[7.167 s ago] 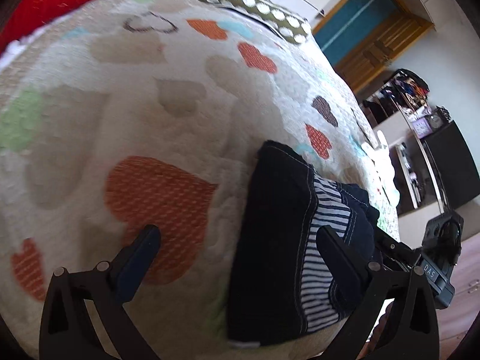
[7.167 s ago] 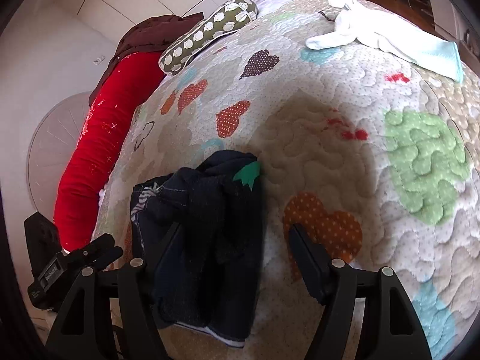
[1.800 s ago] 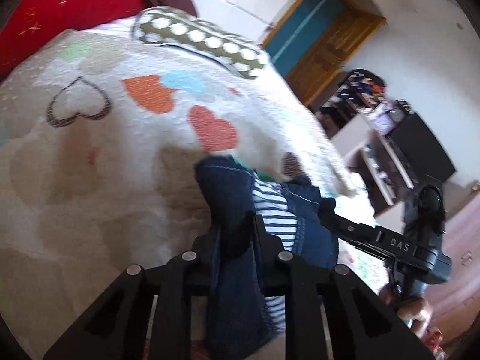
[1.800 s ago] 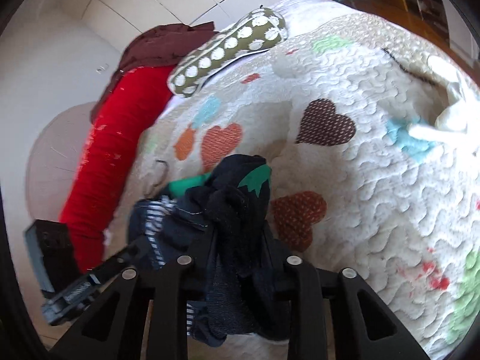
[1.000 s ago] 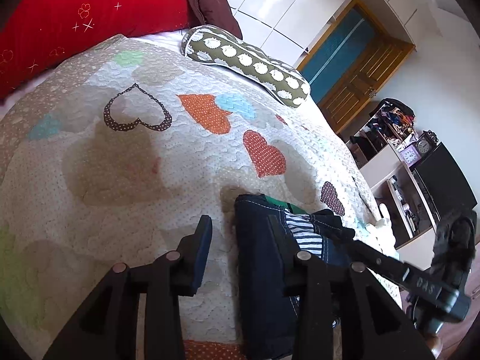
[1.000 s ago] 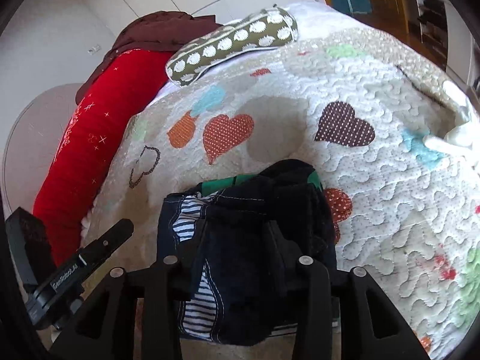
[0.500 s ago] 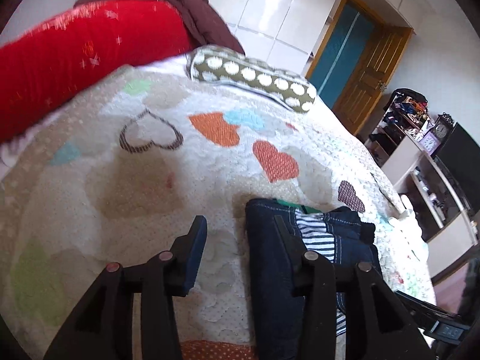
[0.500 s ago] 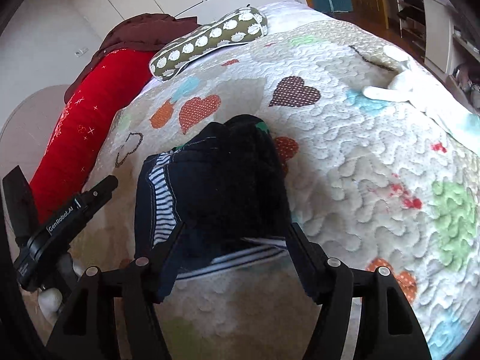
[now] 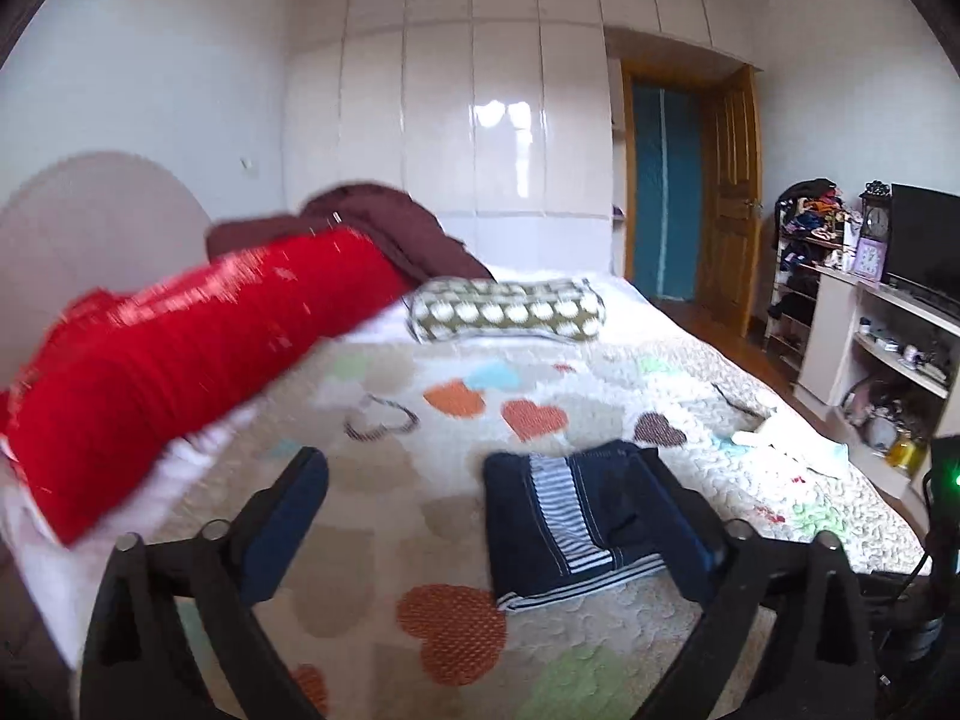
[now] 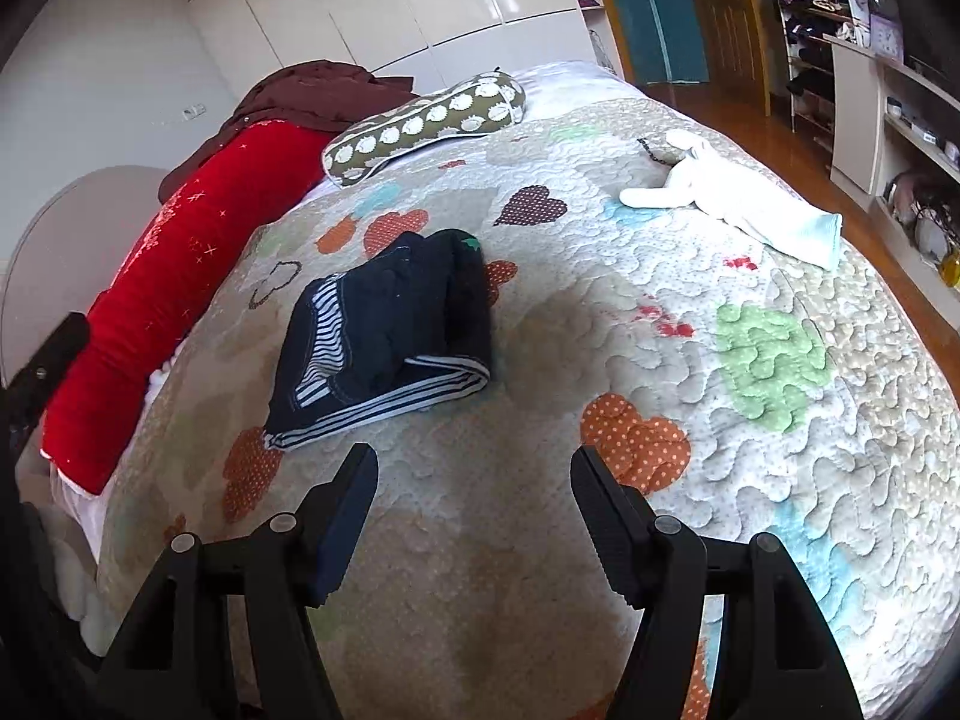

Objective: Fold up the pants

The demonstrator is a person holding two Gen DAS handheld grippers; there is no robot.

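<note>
The dark blue pants [image 10: 384, 336] with a striped waistband lie folded in a compact bundle on the heart-patterned quilt [image 10: 690, 372]. They also show in the left wrist view [image 9: 570, 516], partly behind the right finger. My left gripper [image 9: 486, 504] is open and empty, raised above the quilt near the bundle. My right gripper [image 10: 474, 492] is open and empty, pulled back from the pants toward the near edge of the bed.
A red bolster [image 10: 180, 276] and brown cloth [image 10: 300, 96] lie along the headboard side. A green dotted pillow [image 10: 426, 120] sits at the far end. A white and pale blue garment [image 10: 738, 198] lies at the far right. Shelves and a TV [image 9: 918, 240] stand beyond the bed.
Both grippers have opened wider and pulled back and up from the pants. The folded bundle stays on the quilt, let go.
</note>
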